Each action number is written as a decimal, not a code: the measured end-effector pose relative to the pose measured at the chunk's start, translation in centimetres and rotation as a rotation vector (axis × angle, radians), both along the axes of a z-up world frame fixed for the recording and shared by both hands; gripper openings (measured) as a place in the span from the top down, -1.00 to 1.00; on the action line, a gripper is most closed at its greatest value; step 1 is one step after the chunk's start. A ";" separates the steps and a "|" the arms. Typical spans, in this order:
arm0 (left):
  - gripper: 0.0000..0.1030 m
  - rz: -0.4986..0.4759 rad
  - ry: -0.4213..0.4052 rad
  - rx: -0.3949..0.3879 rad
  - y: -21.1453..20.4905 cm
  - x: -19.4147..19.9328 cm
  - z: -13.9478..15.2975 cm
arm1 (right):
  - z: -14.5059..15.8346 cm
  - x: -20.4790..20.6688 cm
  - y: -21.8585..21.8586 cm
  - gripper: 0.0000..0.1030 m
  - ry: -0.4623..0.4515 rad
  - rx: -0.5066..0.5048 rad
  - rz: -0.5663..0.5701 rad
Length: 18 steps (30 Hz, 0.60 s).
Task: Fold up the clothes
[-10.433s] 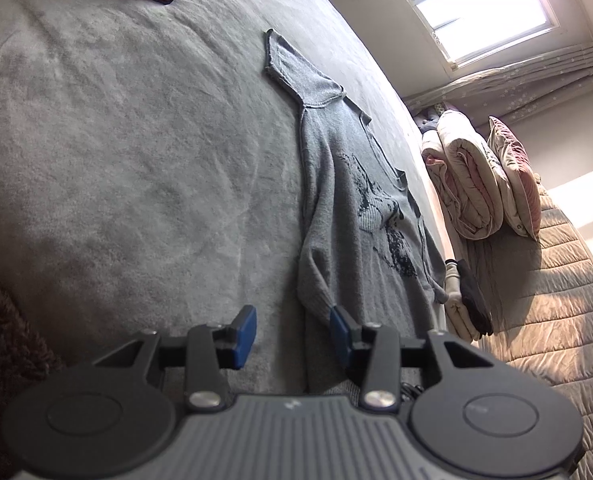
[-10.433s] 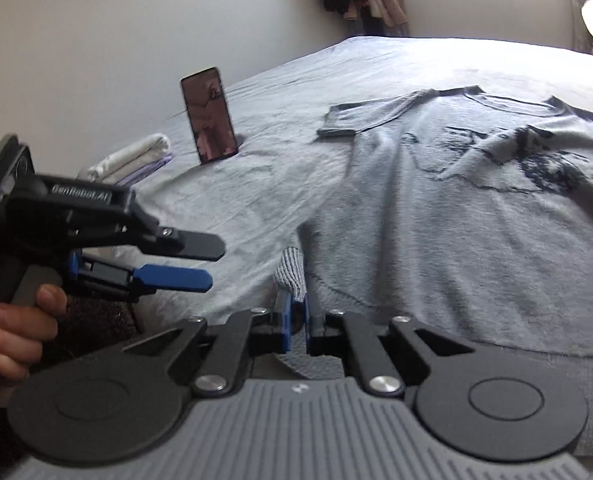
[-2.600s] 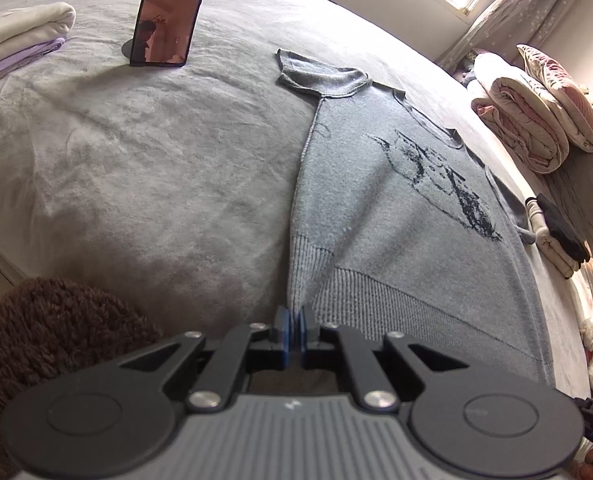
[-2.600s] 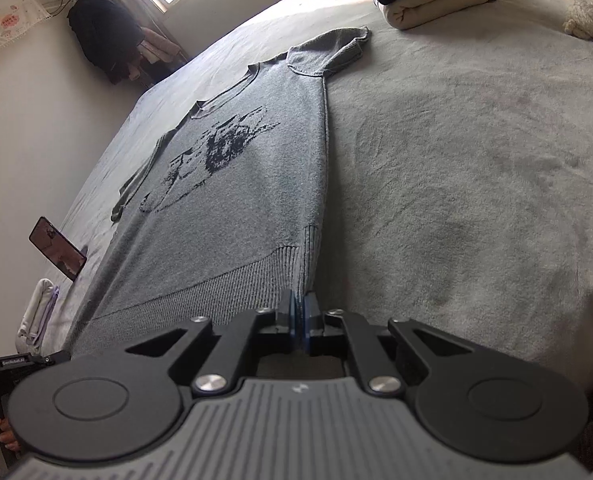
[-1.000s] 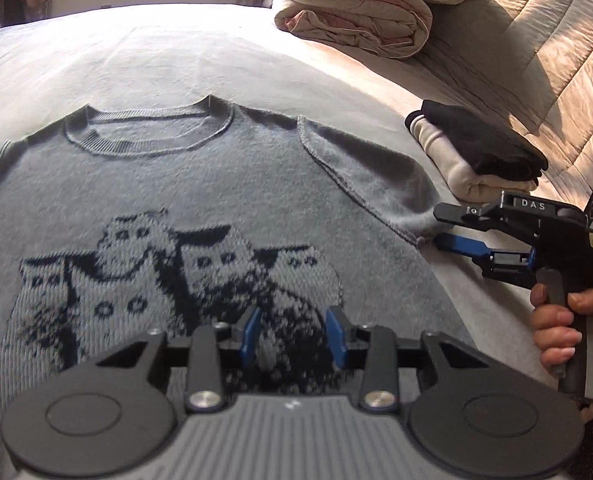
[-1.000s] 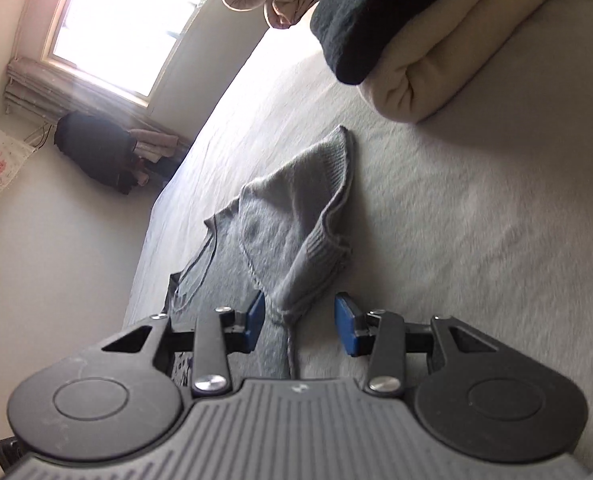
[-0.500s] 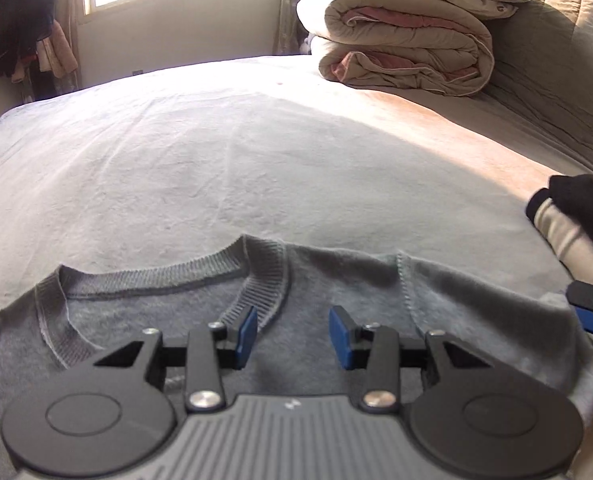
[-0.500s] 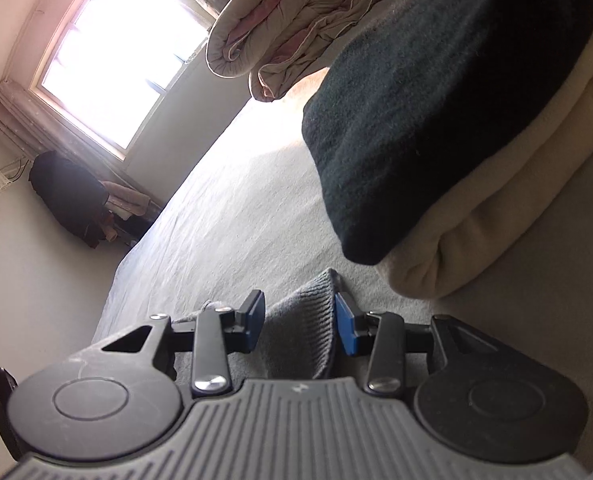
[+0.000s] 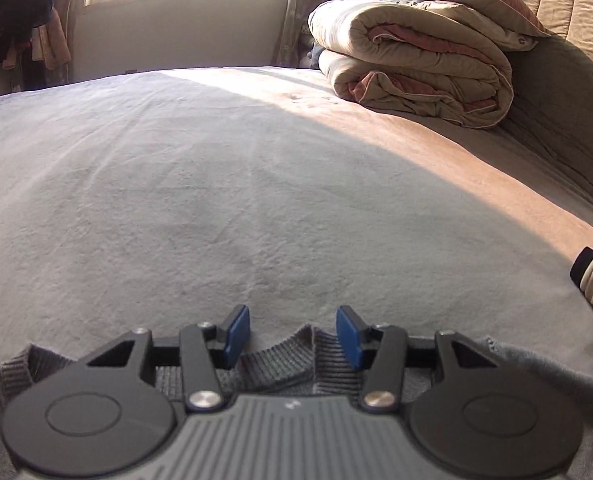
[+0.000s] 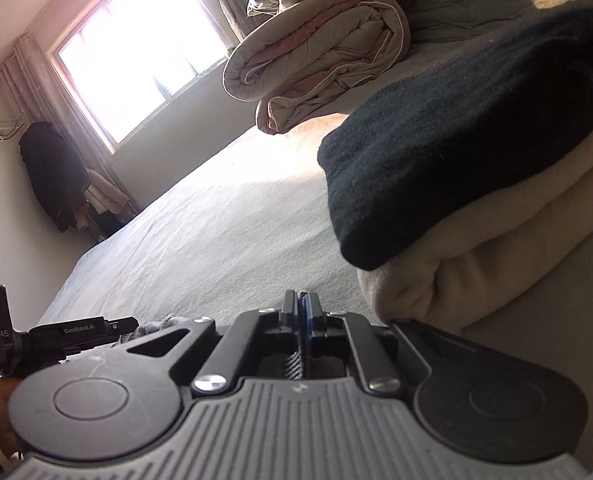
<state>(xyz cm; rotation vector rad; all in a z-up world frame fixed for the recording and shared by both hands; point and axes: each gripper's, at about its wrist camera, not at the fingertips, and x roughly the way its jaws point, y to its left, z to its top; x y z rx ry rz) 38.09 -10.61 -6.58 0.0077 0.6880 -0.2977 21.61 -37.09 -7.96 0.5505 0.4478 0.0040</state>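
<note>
A grey knitted sweater (image 9: 284, 364) lies flat on the bed; only its ribbed collar and shoulders show at the bottom of the left wrist view. My left gripper (image 9: 292, 334) is open, its blue pads either side of the raised collar rib, low over the fabric. My right gripper (image 10: 302, 312) is shut on the ribbed edge of the sweater's sleeve (image 10: 296, 362), beside the folded pile. The left gripper also shows at the left edge of the right wrist view (image 10: 60, 340).
A folded pile, black garment (image 10: 456, 152) on a cream one (image 10: 496, 264), sits just right of my right gripper. A rolled duvet (image 9: 412, 68) and pillow lie at the head of the grey bedsheet (image 9: 216, 184). Window and hanging clothes (image 9: 20, 16) stand beyond.
My left gripper has moved forward to the collar and stays open. My right gripper has closed on the sleeve edge it was straddling.
</note>
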 end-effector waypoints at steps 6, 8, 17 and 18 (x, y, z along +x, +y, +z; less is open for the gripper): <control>1.00 0.004 -0.044 -0.008 -0.1 -0.9 -0.1 | 1.8 -0.2 2.8 0.89 -0.075 -0.194 0.014; 1.00 0.033 -0.082 -0.035 0.2 -1.2 0.2 | 2.5 -0.9 3.6 0.89 -0.121 -0.288 -0.020; 1.00 0.097 -0.148 -0.030 -0.2 -0.6 -0.2 | 2.0 -0.9 3.2 0.90 -0.127 -0.400 -0.090; 1.00 0.094 -0.136 -0.010 -0.6 -0.3 -0.5 | 1.9 -0.8 3.2 0.90 -0.119 -0.405 -0.089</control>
